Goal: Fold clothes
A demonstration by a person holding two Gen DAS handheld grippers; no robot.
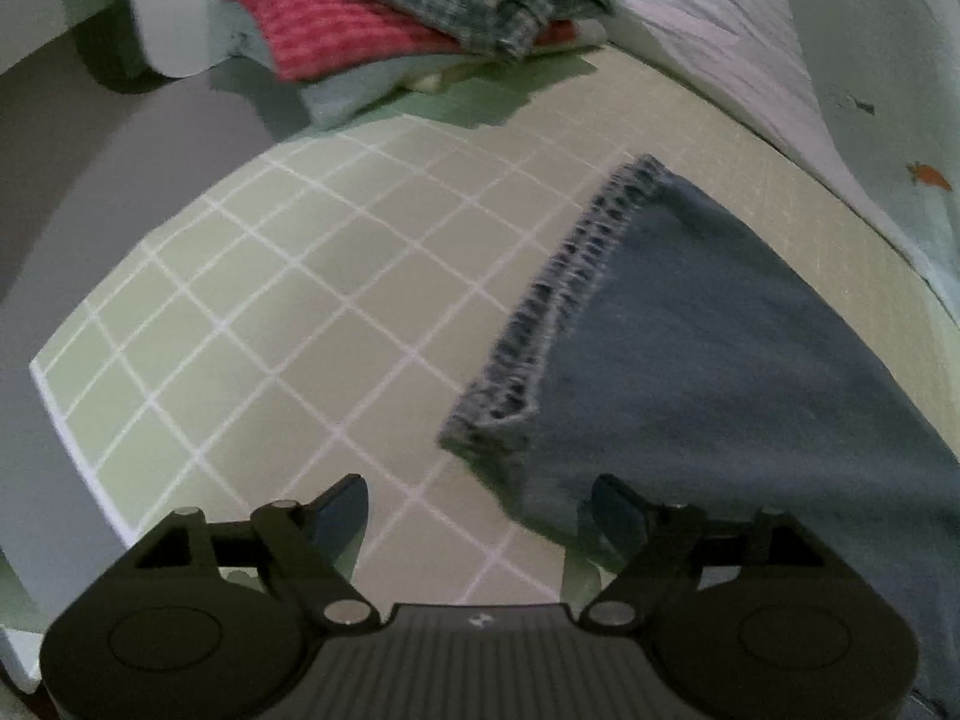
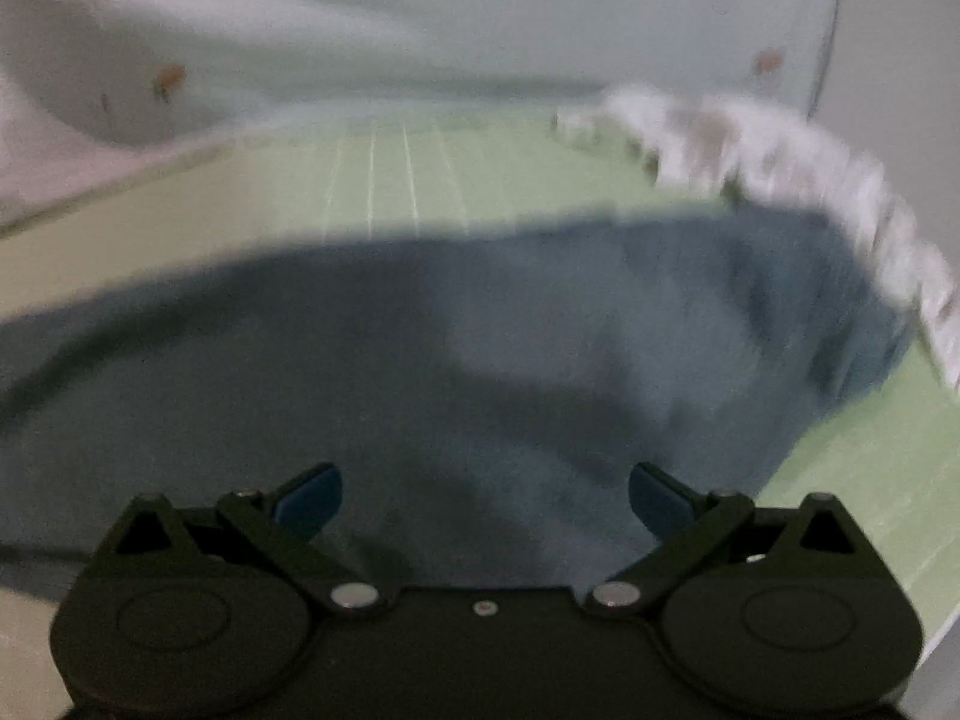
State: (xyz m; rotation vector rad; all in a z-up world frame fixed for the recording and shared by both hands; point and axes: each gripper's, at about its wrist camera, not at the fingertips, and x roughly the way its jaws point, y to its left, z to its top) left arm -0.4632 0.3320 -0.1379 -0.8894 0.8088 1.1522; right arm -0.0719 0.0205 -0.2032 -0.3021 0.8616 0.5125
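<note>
A dark blue garment (image 1: 708, 348) lies flat on the green grid mat (image 1: 252, 300), its stitched hem running along its left edge. My left gripper (image 1: 480, 510) hovers over the garment's near corner with its jaws wide apart and nothing pressed between them. In the right wrist view the same blue garment (image 2: 420, 372) fills the middle, blurred by motion. My right gripper (image 2: 486, 498) stands open just above the cloth, holding nothing.
A stack of folded clothes (image 1: 384, 18), checked grey on red, sits at the mat's far end. Pale bedding with small carrot prints (image 1: 864, 90) borders the mat. A white frilly cloth (image 2: 780, 174) lies at the garment's far right edge.
</note>
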